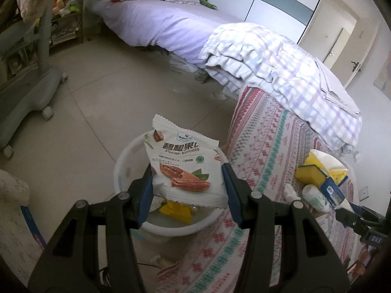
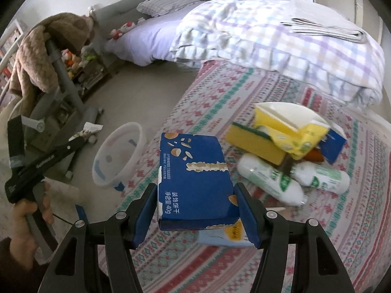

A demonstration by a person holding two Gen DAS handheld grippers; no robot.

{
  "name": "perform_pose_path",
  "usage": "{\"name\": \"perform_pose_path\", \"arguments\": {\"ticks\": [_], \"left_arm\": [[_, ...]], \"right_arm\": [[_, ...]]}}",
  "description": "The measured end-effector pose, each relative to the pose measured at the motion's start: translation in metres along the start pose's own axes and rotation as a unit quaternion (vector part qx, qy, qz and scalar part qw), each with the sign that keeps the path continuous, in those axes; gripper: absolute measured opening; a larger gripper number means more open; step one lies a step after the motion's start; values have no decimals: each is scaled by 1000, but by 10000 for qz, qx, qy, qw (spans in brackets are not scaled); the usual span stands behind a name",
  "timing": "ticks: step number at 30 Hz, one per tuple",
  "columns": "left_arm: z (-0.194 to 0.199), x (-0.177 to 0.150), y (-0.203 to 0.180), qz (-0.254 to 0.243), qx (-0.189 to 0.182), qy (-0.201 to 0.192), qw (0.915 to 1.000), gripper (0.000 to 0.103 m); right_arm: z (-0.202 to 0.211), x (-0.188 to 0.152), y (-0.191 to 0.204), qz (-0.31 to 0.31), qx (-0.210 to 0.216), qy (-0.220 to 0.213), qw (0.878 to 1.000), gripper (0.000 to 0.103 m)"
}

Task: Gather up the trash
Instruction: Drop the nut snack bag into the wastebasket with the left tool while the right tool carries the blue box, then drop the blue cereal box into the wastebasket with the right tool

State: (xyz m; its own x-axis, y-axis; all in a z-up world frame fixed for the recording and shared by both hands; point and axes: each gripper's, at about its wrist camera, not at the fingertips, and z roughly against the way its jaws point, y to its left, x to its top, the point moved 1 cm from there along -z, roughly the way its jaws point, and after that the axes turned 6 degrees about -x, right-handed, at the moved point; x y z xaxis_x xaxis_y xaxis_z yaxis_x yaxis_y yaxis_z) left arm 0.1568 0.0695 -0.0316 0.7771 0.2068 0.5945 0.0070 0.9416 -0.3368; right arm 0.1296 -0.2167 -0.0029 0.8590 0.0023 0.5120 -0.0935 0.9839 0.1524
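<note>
Two claws each grip a piece of trash: the left claw is clamped half-wide on a white pecan packet directly above the white bin, and the right claw pinches a blue biscuit box over the patterned bed cover. Beyond the box to the right lie bottles and a yellow sponge.

Left gripper clamps a white pecan-kernel packet between its blue pads, held above a white basin on the floor. Yellow wrapper lies inside the basin. Patterned bedcover to the right carries a yellow sponge and a white bottle.
</note>
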Motion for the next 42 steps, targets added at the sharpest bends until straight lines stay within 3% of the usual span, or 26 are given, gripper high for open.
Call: {"name": "perform_pose_path", "arguments": {"ticks": [3,5,9,13,19,25,40,41,42], "left_arm": [[-11,-1,3,-73,-18,302,9995,69],[-15,-3,7,-114,230,416,9988,78],[-10,-8,21,-73,444,528,9976,85],[2,-10,36,66,487,568,9972,99],[28,-12,63,281,869,446,9948,101],[44,-17,81,-17,1398,316,9897,101],[58,-17,109,273,1505,276,9878,101],[57,-17,109,282,1501,290,9878,101],[56,-17,108,280,1491,303,9880,101]], "right_arm": [[-9,2,12,93,20,29,10000,64],[-15,3,21,153,3,43,9999,64],[-28,6,38,229,9,104,9997,64],[-35,8,52,281,88,99,9995,64],[-48,12,78,281,404,201,9986,64],[-60,27,102,303,530,169,9980,64],[-89,46,165,514,692,154,9962,66],[-88,48,165,507,781,96,9956,73],[-85,49,165,460,880,39,9951,88]]}}
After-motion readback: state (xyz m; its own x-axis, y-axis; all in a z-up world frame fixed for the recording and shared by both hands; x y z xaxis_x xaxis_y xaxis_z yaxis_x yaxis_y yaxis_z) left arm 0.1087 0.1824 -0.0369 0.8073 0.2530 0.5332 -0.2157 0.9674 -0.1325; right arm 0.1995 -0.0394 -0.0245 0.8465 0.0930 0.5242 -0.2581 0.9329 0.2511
